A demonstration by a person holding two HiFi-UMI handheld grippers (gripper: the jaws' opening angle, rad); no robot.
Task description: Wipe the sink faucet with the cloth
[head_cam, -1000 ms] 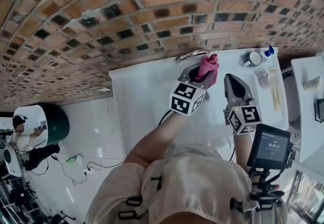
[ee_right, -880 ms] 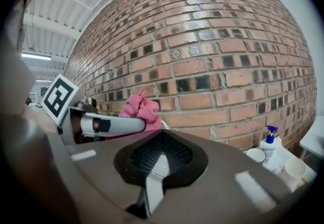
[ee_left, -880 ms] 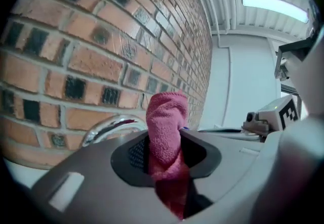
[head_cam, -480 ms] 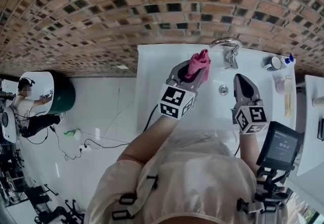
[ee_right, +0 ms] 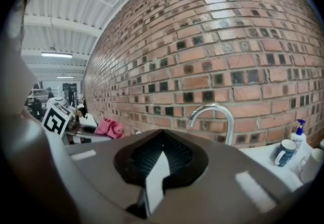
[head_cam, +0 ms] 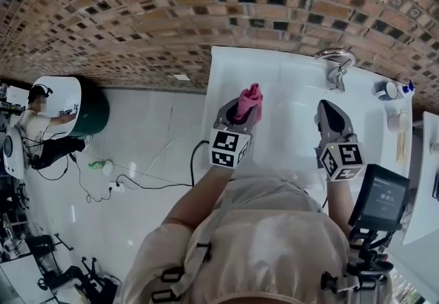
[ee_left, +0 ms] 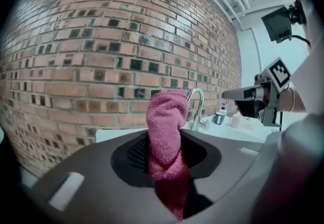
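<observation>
My left gripper (head_cam: 241,112) is shut on a bunched pink cloth (head_cam: 247,98), which sticks up out of the jaws (ee_left: 164,117). It hangs over the left part of the white sink (head_cam: 288,83). The chrome gooseneck faucet (head_cam: 335,64) stands at the sink's far right edge by the brick wall, well to the right of the cloth; it also shows past the cloth (ee_left: 197,102). My right gripper (head_cam: 324,109) is over the sink just in front of the faucet (ee_right: 215,112), with its jaws together and nothing between them.
A mug (head_cam: 386,90) and a blue-topped soap bottle (head_cam: 406,88) stand on the counter right of the faucet. A brick wall (head_cam: 171,7) runs behind the sink. On the floor at left are a green and white bin (head_cam: 68,114) and cables (head_cam: 137,182).
The left gripper with the pink cloth has moved left, away from the faucet it was beside. The right gripper has also drawn back from the faucet. Both grips are unchanged.
</observation>
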